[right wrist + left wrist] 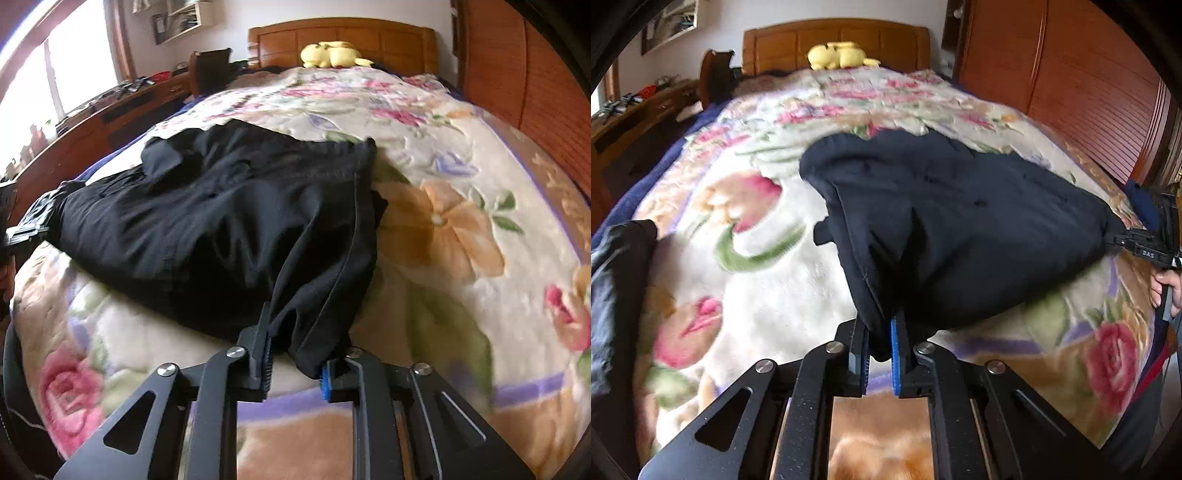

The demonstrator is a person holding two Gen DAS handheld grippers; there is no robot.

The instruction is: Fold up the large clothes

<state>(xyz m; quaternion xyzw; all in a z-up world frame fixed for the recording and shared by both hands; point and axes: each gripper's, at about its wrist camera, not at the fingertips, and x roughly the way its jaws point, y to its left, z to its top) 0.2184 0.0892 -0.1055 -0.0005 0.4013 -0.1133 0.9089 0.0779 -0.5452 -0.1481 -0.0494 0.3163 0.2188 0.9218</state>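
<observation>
I have the dark garment by two near corners, one in each tool, so the cloth hangs taut between them and I can carry that edge over as one straight line. My left gripper has its fingers drawn close together, with a bunched fold of the fabric pinched between the blue pads. My right gripper stands wider apart; the cloth drapes down into the gap and lies against the right-hand blue pad, and I judge it is held, though the gap makes that less sure. From the left view the right tool shows at the far right edge with the fabric pulled to a point at its tip.

The garment lies across the middle of the bed, on the flowered blanket. Its far part rests flat on the blanket while the near edge rises toward my fingers. Another dark piece of clothing sits at the left edge of the bed, apart from it. A yellow soft toy rests by the headboard, well clear.

Next I would likely lift both corners together and lay them toward the far edge, keeping even tension so no crease sets in.
</observation>
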